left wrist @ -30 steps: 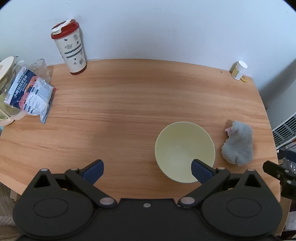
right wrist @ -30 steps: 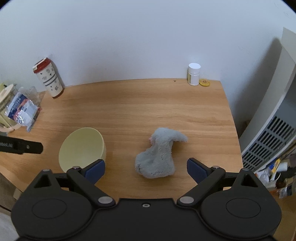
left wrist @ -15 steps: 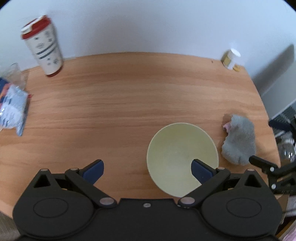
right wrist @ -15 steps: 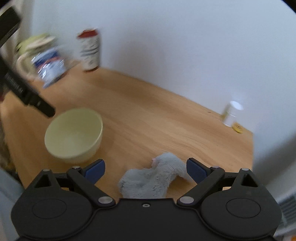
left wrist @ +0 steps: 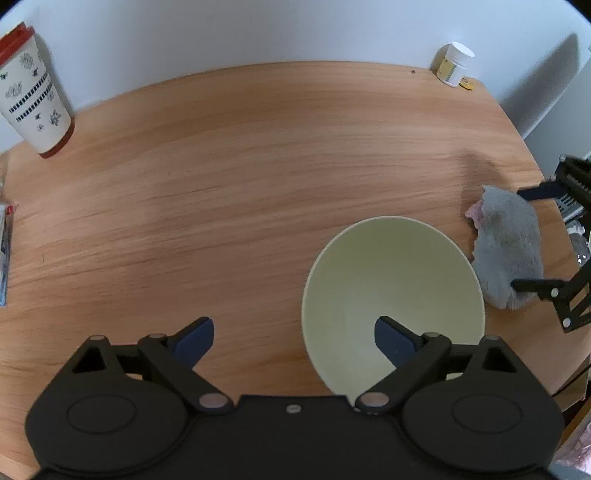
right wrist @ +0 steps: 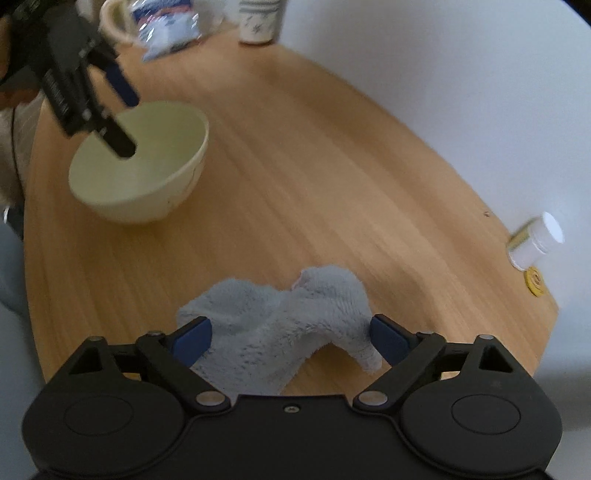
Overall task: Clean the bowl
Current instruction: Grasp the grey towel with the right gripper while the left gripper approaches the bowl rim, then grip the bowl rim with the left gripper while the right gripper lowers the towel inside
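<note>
A pale yellow-green bowl [left wrist: 393, 291] stands empty on the wooden table [left wrist: 240, 166]. My left gripper [left wrist: 293, 338] is open, its right finger over the bowl's near rim and its left finger outside. A grey fluffy cloth [left wrist: 508, 247] lies just right of the bowl. In the right wrist view the cloth [right wrist: 288, 328] lies between the open fingers of my right gripper [right wrist: 291, 338], which straddle it low over the table. The bowl [right wrist: 142, 162] and the left gripper [right wrist: 122, 118] show at the upper left there. The right gripper [left wrist: 532, 240] shows around the cloth in the left wrist view.
A red-lidded patterned tumbler [left wrist: 31, 92] stands at the far left by the wall. A small white pill bottle [left wrist: 452, 64] and a yellow disc [left wrist: 468, 83] sit at the far right corner. A snack bag [right wrist: 168, 31] and a mug [right wrist: 116, 22] lie at the far left.
My right gripper has swung down and closed in so the cloth now lies between its fingers. My left gripper has moved forward, so its right finger now reaches over the bowl's rim.
</note>
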Available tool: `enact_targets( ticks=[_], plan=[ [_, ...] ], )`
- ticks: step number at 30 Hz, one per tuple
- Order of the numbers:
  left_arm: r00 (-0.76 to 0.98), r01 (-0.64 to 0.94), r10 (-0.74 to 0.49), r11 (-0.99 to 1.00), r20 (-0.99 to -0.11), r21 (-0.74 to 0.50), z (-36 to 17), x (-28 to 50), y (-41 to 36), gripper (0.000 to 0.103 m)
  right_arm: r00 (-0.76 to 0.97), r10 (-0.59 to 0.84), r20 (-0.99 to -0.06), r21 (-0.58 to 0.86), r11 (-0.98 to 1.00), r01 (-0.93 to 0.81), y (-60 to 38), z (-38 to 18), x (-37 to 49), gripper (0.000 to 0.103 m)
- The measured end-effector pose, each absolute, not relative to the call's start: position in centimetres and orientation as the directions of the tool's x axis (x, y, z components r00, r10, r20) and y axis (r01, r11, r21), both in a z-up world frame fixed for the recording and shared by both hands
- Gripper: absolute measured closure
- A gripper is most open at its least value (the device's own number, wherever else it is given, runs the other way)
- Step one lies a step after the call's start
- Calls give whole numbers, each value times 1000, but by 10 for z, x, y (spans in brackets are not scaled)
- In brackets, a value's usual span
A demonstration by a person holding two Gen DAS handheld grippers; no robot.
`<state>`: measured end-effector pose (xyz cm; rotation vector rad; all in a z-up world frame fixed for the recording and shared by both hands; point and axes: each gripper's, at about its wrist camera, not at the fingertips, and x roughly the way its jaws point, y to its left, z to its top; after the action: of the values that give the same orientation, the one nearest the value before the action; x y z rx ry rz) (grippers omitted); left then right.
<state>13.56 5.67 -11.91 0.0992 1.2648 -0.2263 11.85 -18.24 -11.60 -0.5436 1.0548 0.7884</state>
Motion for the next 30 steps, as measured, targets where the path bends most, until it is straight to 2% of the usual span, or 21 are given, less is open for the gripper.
enact_targets(
  ticks=[2,6,10,12,14,17,20,24,28,30],
  plan=[
    [279,220,-114,974,-954,-52,-121,137,55,10,232,309,-922,5,609,-793,-182,-120,119,26],
    [283,222,-116,974,-952,-53,-124,137,50,13,199,308,-930,34,614,-788,-181,-123,118,28],
    [279,222,-122,973,-952,-60,-125,139,53,15,173,313,-934,72,637,-768,-183,-124,117,36],
    [276,218,-123,974,-953,-63,-124,137,56,18,160,314,-936,86,644,-760,-183,-124,120,43],
    [271,225,-133,972,-953,-72,-125,137,56,21,141,317,-938,107,651,-751,-182,-123,119,54],
    [270,231,-144,970,-952,-81,-126,137,56,23,126,322,-938,135,675,-725,-186,-120,120,64],
    [259,228,-156,969,-953,-96,-129,142,56,30,124,329,-936,163,720,-675,-187,-118,120,71],
    [264,212,-149,973,-953,-93,-131,143,61,36,129,333,-934,199,785,-586,-189,-110,115,75],
    [264,202,-164,973,-950,-111,-132,142,66,52,155,372,-915,242,815,-526,-186,-97,104,76],
    [260,198,-176,972,-949,-126,-132,142,68,55,202,403,-893,270,837,-477,-183,-83,96,76]
  ],
)
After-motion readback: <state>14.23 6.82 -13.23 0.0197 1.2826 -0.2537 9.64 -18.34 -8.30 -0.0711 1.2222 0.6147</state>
